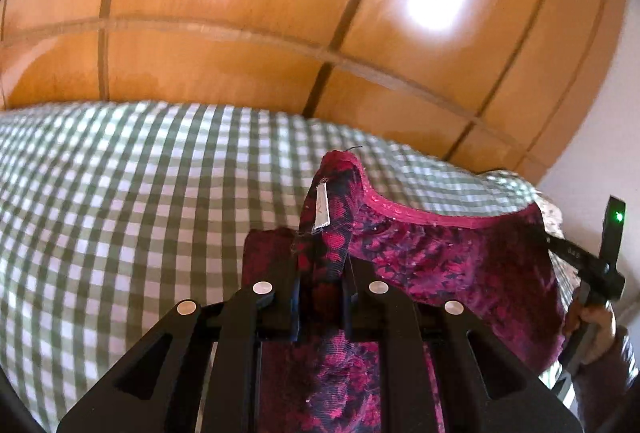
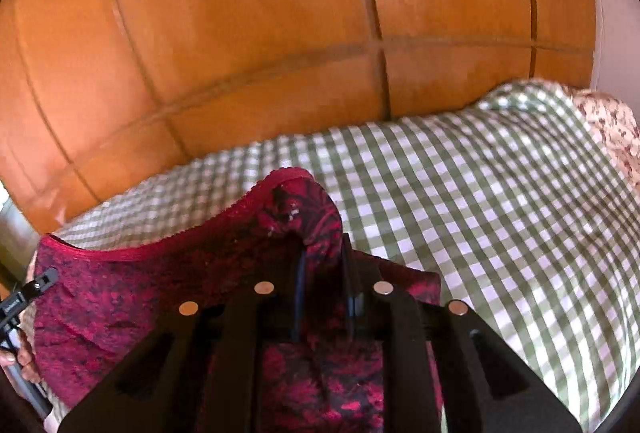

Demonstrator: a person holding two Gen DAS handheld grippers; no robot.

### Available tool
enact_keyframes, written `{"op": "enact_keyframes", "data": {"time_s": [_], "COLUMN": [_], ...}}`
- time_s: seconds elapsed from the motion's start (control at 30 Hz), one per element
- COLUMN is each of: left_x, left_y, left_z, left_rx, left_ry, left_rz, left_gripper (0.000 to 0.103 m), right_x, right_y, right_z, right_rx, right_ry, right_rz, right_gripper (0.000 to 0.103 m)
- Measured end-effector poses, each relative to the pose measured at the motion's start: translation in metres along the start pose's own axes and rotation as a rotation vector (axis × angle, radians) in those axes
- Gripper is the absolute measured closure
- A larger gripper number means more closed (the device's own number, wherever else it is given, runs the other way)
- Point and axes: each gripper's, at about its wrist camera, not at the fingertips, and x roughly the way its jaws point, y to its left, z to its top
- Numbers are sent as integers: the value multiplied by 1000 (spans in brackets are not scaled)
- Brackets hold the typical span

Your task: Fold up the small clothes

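A small red and dark patterned garment (image 1: 448,261) with a pink trimmed edge hangs stretched between my two grippers above the bed. My left gripper (image 1: 322,281) is shut on its left corner, where a white label (image 1: 322,207) sticks up. My right gripper (image 2: 322,273) is shut on the other corner of the garment (image 2: 132,297). In the left wrist view the right gripper's body (image 1: 600,273) shows at the far right edge. In the right wrist view the left gripper's body (image 2: 24,297) shows at the far left edge.
A green and white checked bedcover (image 1: 120,201) lies under the garment, and it also shows in the right wrist view (image 2: 500,193). An orange wooden wardrobe (image 1: 280,13) stands behind the bed. A floral pillow (image 2: 612,129) lies at the far right.
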Motion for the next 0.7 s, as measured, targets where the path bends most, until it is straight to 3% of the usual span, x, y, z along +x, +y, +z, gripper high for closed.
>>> {"op": "enact_keyframes", "data": {"time_s": [0.17,0.27,0.33,0.37,0.47,0.6,0.7], "left_x": [58,80,74,69,42,0,-29], "left_y": [10,18,20,20,26,37,39], "left_z": [-4,-8,-7,-8,-20,-56,-87], "left_rx": [-2,-25,-44,-40,-40,-96,-119], "left_ry": [115,165,163,160,142,145,151], "left_rz": [95,104,75,68,85,-31,-118], "left_gripper": [89,86,83,76,36,36,36], "right_x": [53,65,63,57,34,-4,-31], "right_y": [-18,-21,-22,-25,-38,-52,-62], "right_z": [-13,-14,-13,-13,-16,-33,-60], "right_rx": [10,20,21,39,94,119,129], "right_ry": [110,149,153,145,124,102,121], "right_rz": [-97,-110,-97,-85,-11,58,116], "right_gripper": [88,86,76,62,52,29,28]}}
